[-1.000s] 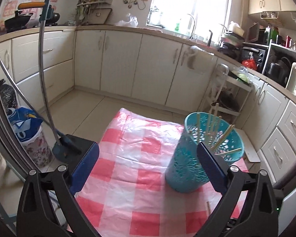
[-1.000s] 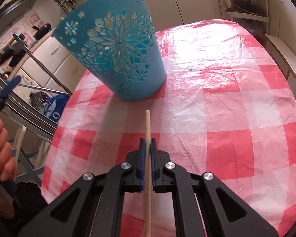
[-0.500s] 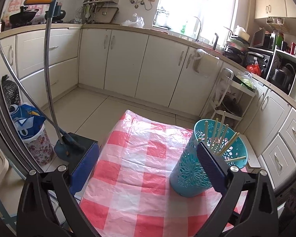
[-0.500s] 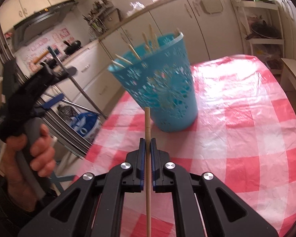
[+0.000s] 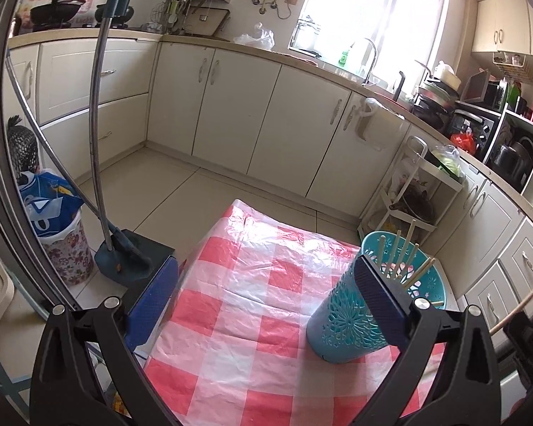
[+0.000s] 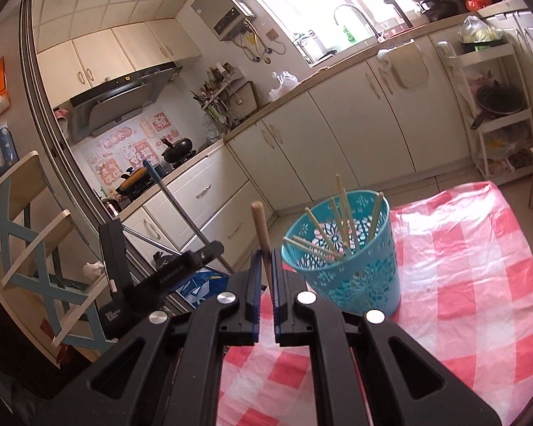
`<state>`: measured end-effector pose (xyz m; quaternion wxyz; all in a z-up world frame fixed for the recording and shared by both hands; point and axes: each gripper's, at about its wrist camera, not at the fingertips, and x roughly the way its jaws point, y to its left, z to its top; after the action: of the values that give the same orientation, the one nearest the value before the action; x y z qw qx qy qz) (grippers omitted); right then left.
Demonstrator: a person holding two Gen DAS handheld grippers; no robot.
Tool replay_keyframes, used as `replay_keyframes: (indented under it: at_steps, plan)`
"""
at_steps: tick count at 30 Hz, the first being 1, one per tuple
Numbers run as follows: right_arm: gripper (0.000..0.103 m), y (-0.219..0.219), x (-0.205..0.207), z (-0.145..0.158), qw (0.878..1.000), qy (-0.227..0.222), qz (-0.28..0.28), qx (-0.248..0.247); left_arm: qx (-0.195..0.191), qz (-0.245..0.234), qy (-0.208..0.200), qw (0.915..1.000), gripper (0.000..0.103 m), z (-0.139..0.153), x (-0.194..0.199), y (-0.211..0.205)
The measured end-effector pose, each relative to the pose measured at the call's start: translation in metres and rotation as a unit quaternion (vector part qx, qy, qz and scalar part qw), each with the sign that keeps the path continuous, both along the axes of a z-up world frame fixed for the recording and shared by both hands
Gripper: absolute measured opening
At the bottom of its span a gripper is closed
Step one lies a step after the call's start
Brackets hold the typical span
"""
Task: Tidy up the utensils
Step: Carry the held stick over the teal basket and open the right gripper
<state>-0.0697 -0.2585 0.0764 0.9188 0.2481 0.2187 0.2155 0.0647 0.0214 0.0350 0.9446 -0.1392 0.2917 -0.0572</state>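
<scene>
The right hand-held gripper [image 6: 265, 269] pinches one chopstick [image 6: 261, 229] low on its shaft, just beside the blue basket [image 6: 355, 266] of chopsticks on the checked worktop [image 6: 479, 284]. Light, stiff and smooth, it probably needs a firm mid-shaft pinch. The left hand-held gripper [image 5: 266, 294] hangs wide and empty.

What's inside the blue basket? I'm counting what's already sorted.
Several wooden chopsticks lean inside the blue basket, tops above its rim. An exact count is unclear; the wall hides their lower ends.
</scene>
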Motion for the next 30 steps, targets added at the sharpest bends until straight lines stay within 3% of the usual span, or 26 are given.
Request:
replay_keyframes:
  at_steps: [11, 19, 23, 27, 29, 30]
  plan:
    - [0.006, -0.011, 0.011, 0.05, 1.0, -0.022, -0.013, 0.0, -0.015, 0.002, 0.011, 0.9998, 0.095, -0.004, 0.003, 0.002]
    - [0.006, -0.012, 0.045, 0.075, 0.997, -0.045, -0.049, -0.027, -0.021, 0.004, 0.014, 0.9997, 0.095, -0.005, 0.003, 0.003]
    - [0.006, -0.013, 0.066, 0.07, 0.998, -0.027, -0.057, -0.027, -0.024, 0.005, 0.017, 0.9996, 0.095, -0.005, 0.005, 0.004]
    - [0.006, -0.01, 0.059, 0.061, 0.998, 0.01, -0.055, -0.035, -0.026, 0.009, 0.015, 0.9995, 0.095, -0.004, 0.006, 0.009]
    - [0.013, -0.003, 0.046, 0.041, 0.994, 0.065, -0.066, -0.059, -0.033, 0.013, 0.018, 0.9992, 0.095, -0.004, 0.007, 0.012]
    - [0.031, 0.001, 0.039, 0.023, 0.988, 0.107, -0.078, -0.081, -0.037, 0.015, 0.02, 0.999, 0.095, -0.004, 0.008, 0.014]
